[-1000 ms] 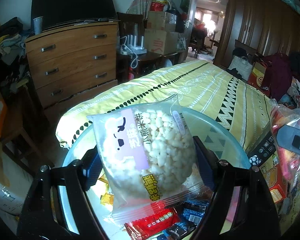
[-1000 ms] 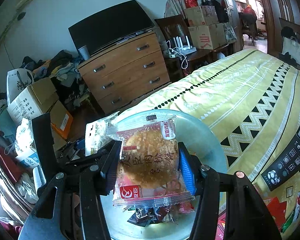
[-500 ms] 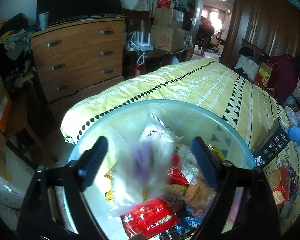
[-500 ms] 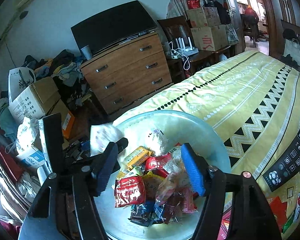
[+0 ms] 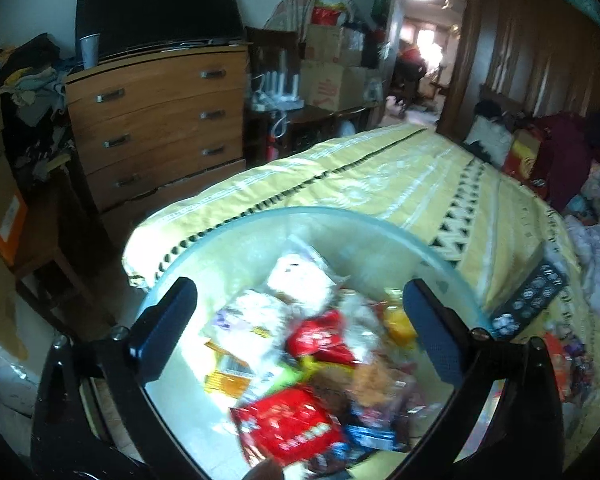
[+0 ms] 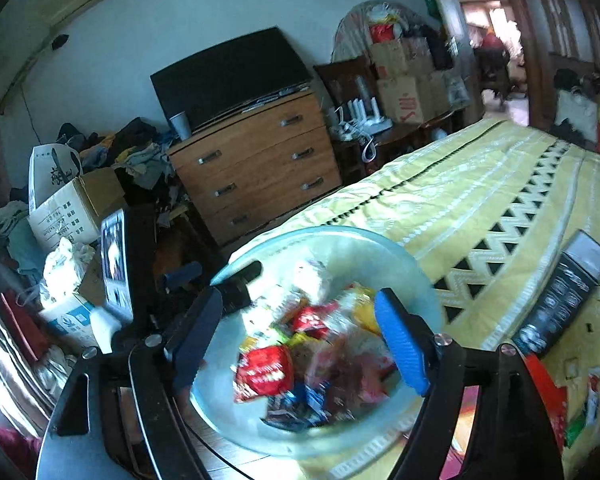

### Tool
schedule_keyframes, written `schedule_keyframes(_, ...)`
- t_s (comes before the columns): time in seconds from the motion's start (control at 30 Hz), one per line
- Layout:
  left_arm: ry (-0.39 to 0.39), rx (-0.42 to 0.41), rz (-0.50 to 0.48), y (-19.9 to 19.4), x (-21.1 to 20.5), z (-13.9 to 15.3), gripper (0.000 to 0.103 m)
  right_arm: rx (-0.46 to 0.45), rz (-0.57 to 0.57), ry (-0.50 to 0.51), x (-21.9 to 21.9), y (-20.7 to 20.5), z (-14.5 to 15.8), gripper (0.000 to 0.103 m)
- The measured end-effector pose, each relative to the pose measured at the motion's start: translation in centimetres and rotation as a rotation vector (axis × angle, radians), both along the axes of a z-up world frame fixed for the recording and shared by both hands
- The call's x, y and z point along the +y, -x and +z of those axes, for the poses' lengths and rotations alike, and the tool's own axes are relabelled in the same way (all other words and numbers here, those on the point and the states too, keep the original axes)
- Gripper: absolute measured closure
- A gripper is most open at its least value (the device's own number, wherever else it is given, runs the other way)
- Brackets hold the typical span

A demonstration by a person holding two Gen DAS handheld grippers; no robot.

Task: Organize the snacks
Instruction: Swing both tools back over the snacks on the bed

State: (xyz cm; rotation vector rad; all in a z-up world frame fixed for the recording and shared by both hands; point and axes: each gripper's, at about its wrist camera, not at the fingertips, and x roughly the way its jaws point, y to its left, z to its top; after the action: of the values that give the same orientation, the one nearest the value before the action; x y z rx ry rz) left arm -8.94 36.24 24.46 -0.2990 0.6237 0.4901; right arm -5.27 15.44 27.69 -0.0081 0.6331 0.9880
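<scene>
Left gripper (image 5: 296,328): jaws had just been opening and stood spread wide, nothing between the pads, poised over the pale blue basin (image 5: 228,236) at the near corner of the bed. Basin contents, left to right: white puffed-rice packet (image 5: 256,320) at 9 o'clock, orange-yellow packet (image 5: 230,376) at 8 o'clock, red packet (image 5: 288,428) at 6 o'clock, second red packet (image 5: 320,338) at centre, yellow packet (image 5: 398,322) at 2 o'clock; the remaining wrappers were blurred. Right gripper (image 6: 300,336): jaws likewise had just been opening, parted and empty, above the same basin (image 6: 340,236), the blue pad (image 6: 400,344) over its 3 o'clock rim. Black remote control (image 6: 564,296) lay on the yellow patterned bedspread (image 6: 480,184), well apart from the basin at 3 o'clock. Wooden chest of drawers (image 6: 260,168) stood beyond the bed at 11 o'clock.
</scene>
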Motion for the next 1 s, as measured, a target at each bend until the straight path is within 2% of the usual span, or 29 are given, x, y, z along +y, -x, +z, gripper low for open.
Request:
schedule_keyframes(0.07,0.002,-0.048,-0.053,0.5,-1.9,0.8,0.0,-0.002,-0.058,0.019,-3.4,0.9,-2.0,0.021)
schedule_keyframes(0.2,0.019,-0.097,-0.226,0.2,-7.3,2.0,0.0,0.161,-0.263,0.071,-14.2,1.2,-9.6,0.021)
schedule_keyframes(0.33,-0.001,-0.126,-0.48,-0.1,-16.3,3.1,0.0,0.319,-0.482,0.102,-24.8,1.4,-15.9,0.025)
schedule_keyframes(0.43,-0.017,-0.12,-0.692,0.4,-23.5,2.6,0.0,0.388,-0.646,0.117,-32.3,1.8,-18.9,0.025)
schedule_keyframes(0.53,-0.009,-0.054,-0.827,0.0,-28.2,0.6,0.0,0.426,-0.783,0.117,-38.4,2.0,-20.9,0.025)
schedule_keyframes(0.67,0.044,0.089,-0.892,-1.7,-30.9,-3.1,0.0,0.448,-0.916,0.052,-45.0,0.5,-22.7,0.025)
schedule_keyframes(0.83,0.036,0.157,-0.908,-2.1,-32.4,-4.8,0.0,0.509,-1.054,-0.124,-52.3,-3.6,-25.6,0.027)
schedule_keyframes(0.9,0.025,0.17,-0.902,-1.8,-32.8,-5.0,0.0,0.566,-1.065,-0.177,-52.8,-5.8,-27.2,0.028)
schedule_keyframes(1.0,0.014,0.188,-0.892,-1.5,-33.6,-5.6,0.0,0.602,-0.992,-0.192,-50.7,-8.7,-28.4,0.03)
